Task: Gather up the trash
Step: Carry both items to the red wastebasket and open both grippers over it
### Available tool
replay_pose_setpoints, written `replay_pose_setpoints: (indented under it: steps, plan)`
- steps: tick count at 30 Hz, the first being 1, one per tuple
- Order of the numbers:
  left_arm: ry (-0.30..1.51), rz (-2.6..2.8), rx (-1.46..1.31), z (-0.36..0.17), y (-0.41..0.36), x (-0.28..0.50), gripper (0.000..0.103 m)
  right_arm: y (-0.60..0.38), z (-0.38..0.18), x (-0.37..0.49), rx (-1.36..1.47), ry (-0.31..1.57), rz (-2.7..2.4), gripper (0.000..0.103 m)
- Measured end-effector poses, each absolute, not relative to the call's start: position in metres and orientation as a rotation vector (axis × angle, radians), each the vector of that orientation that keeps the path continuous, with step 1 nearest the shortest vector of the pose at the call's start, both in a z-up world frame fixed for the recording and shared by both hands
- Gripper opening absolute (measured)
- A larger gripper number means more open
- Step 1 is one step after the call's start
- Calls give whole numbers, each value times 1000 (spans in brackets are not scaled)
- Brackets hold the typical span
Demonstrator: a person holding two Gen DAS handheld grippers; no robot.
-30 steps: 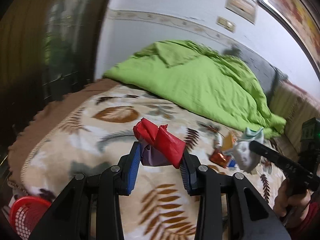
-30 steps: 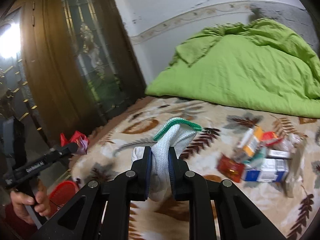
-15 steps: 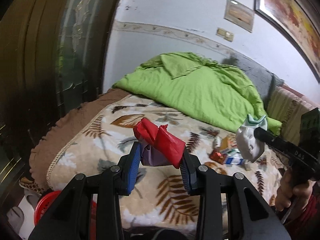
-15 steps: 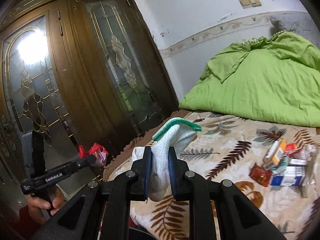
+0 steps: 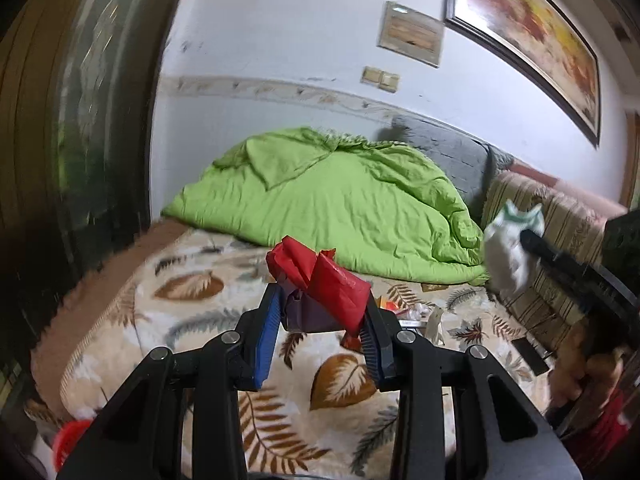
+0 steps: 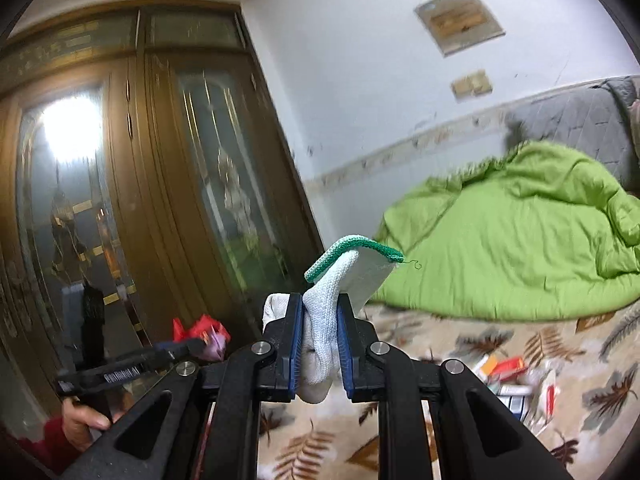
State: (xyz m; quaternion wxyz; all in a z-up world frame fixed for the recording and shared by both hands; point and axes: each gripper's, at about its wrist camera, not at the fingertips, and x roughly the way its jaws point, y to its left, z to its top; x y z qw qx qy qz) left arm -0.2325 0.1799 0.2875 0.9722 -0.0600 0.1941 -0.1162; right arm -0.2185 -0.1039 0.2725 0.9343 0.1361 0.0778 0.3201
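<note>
Left wrist view shows the left tongs [image 5: 320,330] clamped on a crumpled red wrapper [image 5: 320,280] with a purple scrap under it, held in the air above the leaf-patterned bed [image 5: 192,312]. At the lower left edge, beside the bed, a bit of a red basket [image 5: 70,436] peeks out. The right tongs [image 6: 318,344] are pinched tight on a white knitted glove [image 6: 324,320] with a green cuff, also lifted clear of the bed. More litter [image 6: 516,376], small boxes and packets, lies on the bedcover near the green quilt [image 6: 520,240].

Risks, as I judge them: the wrapper is light and springy, and only its lower part sits between the pads, so a quick swing toward the basket could shake it loose onto the floor. The glove hangs limp; its loose cuff could catch the basket rim on release. Both views are blurred, which suggests fast motion and makes a missed drop more likely.
</note>
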Motion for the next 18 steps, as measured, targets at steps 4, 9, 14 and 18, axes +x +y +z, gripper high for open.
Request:
replay_pose_setpoints:
  steps: [4, 9, 14, 18]
  plan:
    - [395, -253, -95, 305, 157, -236, 36, -132, 288, -229, 298, 112, 645, 17]
    - [394, -236, -72, 317, 142, -252, 36, -148, 287, -238, 308, 123, 678, 17]
    - [412, -182, -73, 313, 155, -270, 37, -127, 271, -232, 283, 219, 747, 17]
    - [460, -116, -116, 285, 188, -272, 37, -89, 247, -218, 238, 311, 794, 17]
